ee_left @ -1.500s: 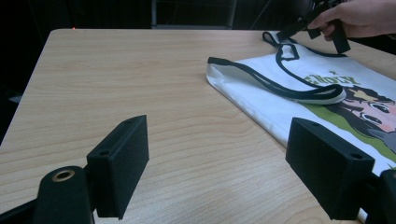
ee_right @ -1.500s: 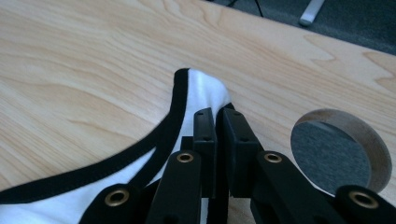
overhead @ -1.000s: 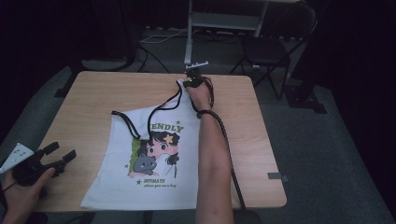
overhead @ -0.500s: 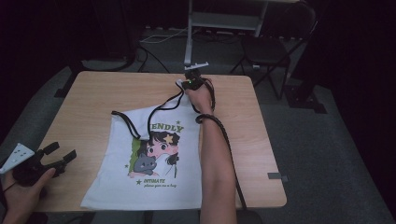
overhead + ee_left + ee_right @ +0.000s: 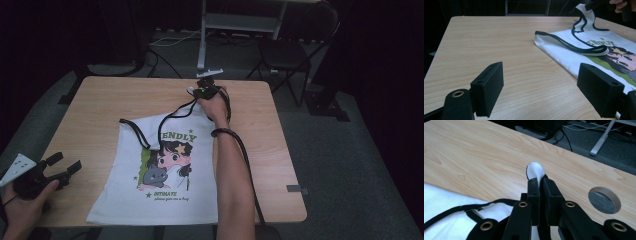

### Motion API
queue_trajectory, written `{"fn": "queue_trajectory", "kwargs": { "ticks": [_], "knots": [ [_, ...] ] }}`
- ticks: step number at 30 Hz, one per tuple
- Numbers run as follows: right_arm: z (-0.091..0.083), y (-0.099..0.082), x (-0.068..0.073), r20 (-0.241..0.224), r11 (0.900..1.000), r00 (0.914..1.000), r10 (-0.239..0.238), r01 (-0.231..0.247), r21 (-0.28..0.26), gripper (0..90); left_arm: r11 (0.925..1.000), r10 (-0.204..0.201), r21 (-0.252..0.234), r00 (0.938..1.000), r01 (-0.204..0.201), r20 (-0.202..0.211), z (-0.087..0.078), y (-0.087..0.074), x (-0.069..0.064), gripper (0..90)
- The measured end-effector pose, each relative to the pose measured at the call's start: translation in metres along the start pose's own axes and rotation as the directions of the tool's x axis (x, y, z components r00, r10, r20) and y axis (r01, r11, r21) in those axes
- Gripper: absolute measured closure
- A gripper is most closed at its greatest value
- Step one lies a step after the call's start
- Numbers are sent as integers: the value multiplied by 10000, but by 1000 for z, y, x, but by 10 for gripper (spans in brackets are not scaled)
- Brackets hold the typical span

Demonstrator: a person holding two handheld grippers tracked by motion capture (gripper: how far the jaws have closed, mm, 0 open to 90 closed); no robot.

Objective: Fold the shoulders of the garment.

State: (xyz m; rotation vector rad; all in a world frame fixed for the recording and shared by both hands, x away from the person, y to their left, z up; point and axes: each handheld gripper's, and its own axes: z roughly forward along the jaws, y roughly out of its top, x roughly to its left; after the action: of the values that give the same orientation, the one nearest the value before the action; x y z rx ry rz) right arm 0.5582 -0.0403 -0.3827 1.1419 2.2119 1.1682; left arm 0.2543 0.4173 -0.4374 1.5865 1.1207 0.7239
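Note:
A white tank top [image 5: 165, 172] with black trim and a cartoon print lies flat on the wooden table [image 5: 100, 107]. My right gripper [image 5: 200, 92] is at the far side of the table, shut on the top's right shoulder strap [image 5: 535, 171] and lifting it off the wood. The strap's white tip pokes out between the closed jaws. The other strap [image 5: 574, 46] lies looped on the cloth. My left gripper [image 5: 55, 167] rests open at the table's near left corner, apart from the garment, its fingers [image 5: 487, 92] wide with nothing between them.
A round cable hole [image 5: 604, 200] is cut into the table near the right gripper. Beyond the far edge stand a black chair [image 5: 287, 52] and a white desk leg [image 5: 202, 35] with cables on the floor.
The right gripper has shifted slightly toward the far edge with the strap in it. The left gripper has stayed put.

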Motion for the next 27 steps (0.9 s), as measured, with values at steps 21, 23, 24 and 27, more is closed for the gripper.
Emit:
{"fn": "queue_trajectory", "kwargs": {
  "ticks": [21,23,24,27],
  "knots": [
    [-8,-15,20,-193,9982,9980,-606,606,-4,839,10000,16,-6,10000,-16,13,0,0,0,209],
    [-10,-16,22,-263,9978,9974,-667,666,-19,839,10000,56,30,10000,-56,10,0,0,0,209],
    [-11,-17,23,-233,9974,9971,-721,721,-4,838,10000,53,32,10000,-53,5,0,0,0,209],
    [-14,-20,25,-262,9970,9966,-778,777,-61,836,10000,45,21,10000,-45,-6,0,0,0,209]
  ]
}}
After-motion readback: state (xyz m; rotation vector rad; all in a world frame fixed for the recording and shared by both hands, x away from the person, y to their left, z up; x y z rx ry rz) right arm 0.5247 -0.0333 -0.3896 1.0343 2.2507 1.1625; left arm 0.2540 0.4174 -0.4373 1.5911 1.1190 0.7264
